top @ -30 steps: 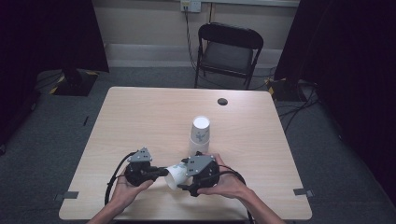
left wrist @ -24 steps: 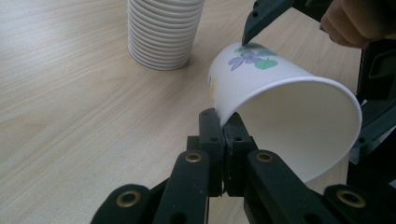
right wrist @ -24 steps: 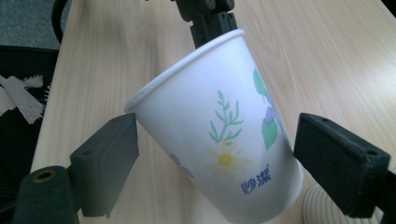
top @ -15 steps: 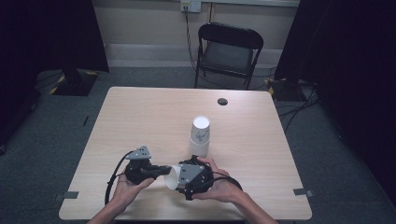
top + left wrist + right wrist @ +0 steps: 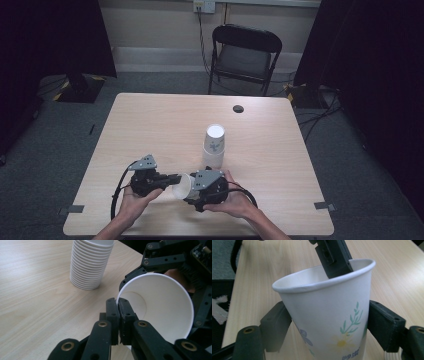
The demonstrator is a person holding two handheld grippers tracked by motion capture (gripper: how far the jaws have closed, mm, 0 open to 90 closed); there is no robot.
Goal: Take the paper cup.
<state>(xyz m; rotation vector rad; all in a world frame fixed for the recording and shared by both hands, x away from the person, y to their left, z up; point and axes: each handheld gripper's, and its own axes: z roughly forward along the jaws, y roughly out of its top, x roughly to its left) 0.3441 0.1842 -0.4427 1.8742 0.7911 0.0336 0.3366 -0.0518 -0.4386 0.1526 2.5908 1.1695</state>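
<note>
Both grippers meet on one cup lying sideways above the table's near edge: left gripper clenched on its rim, right gripper just closing around its body, pads apparently touching.

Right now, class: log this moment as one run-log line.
left gripper: shut on paper cup rim | right gripper: closing around cup, contact unclear | cup stack: upright

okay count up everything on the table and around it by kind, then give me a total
Loose paper cup, held between the two grippers: 1
Stack of paper cups: 1
Grippers: 2, left gripper and right gripper
Small dark round thing on the table: 1
Table: 1
Folding chair: 1
Total: 7
</note>
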